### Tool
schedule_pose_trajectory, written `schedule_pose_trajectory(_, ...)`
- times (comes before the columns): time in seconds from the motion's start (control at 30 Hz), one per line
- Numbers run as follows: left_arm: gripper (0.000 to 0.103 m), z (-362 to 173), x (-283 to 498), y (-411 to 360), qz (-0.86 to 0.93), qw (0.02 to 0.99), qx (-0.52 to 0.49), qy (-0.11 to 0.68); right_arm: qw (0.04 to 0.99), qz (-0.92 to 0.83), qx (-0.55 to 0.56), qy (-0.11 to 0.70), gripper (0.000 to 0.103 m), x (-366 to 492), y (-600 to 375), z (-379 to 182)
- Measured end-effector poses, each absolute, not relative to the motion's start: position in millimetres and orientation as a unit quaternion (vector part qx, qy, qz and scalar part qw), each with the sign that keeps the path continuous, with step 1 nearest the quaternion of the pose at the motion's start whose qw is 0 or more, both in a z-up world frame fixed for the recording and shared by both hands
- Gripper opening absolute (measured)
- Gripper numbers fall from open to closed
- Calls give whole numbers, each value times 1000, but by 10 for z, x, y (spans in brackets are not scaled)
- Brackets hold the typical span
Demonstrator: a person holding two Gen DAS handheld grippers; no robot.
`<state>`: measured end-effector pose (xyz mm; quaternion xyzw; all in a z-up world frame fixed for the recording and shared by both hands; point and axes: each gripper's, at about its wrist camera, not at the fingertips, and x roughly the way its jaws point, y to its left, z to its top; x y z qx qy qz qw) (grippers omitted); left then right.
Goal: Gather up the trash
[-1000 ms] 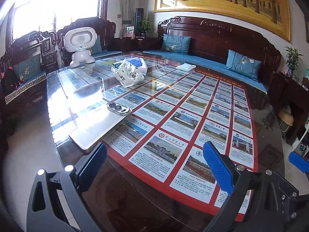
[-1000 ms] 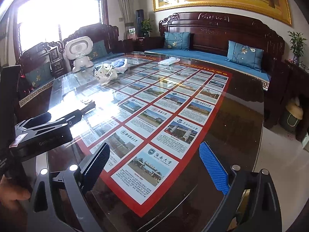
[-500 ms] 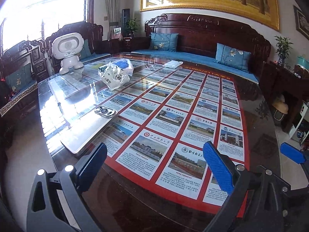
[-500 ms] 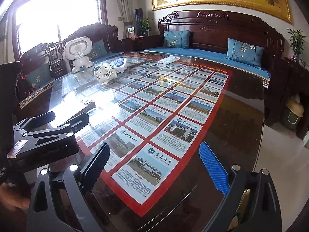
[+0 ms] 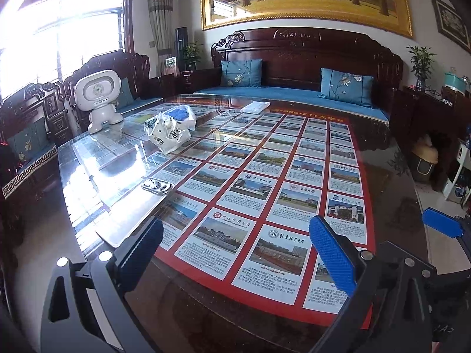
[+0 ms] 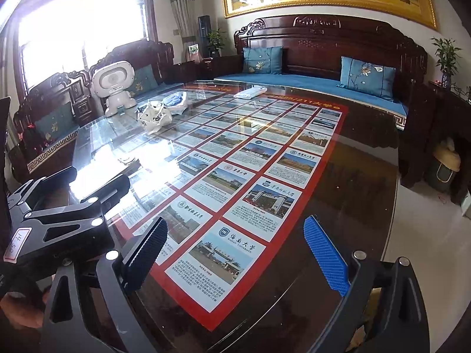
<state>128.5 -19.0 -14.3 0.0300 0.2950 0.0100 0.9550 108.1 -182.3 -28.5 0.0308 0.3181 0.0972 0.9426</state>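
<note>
The glass-topped table (image 5: 382,158) fills both views, a red-bordered poster of printed cards pressed under the glass. In the upper left of the left wrist frame a white toy robot (image 5: 98,100) stands at the far corner. Right of it, left of centre in the upper half, lies the likely trash: a crumpled white plastic bag (image 5: 167,135) with dark print, and touching it from behind a clear bag of blue stuff (image 5: 181,116) (contents too small to name). Both sit well apart from the tools.

The white bag looks light, soft and slack, likely to slide on glass and collapse when pinched, so the bunched, knotted top seems the best place to take hold, not the smooth belly.

The left gripper (image 5: 235,253) hangs low in its frame with fingers spread wide and nothing between them; the right gripper (image 6: 235,253) is likewise wide and empty.

Only the left view shows a phone (image 5: 138,206) lying face down at lower left. The right view instead shows the left tool's body at its left edge and a thin white packet (image 6: 250,92) near the top centre more plainly.
</note>
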Motion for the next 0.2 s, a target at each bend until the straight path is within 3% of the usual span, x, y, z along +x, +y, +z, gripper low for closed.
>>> schedule_pose_trajectory(0.2,99,-308,1499,-101,2,941,-7,338,943,78,40,320,92,1170,-1921,-329)
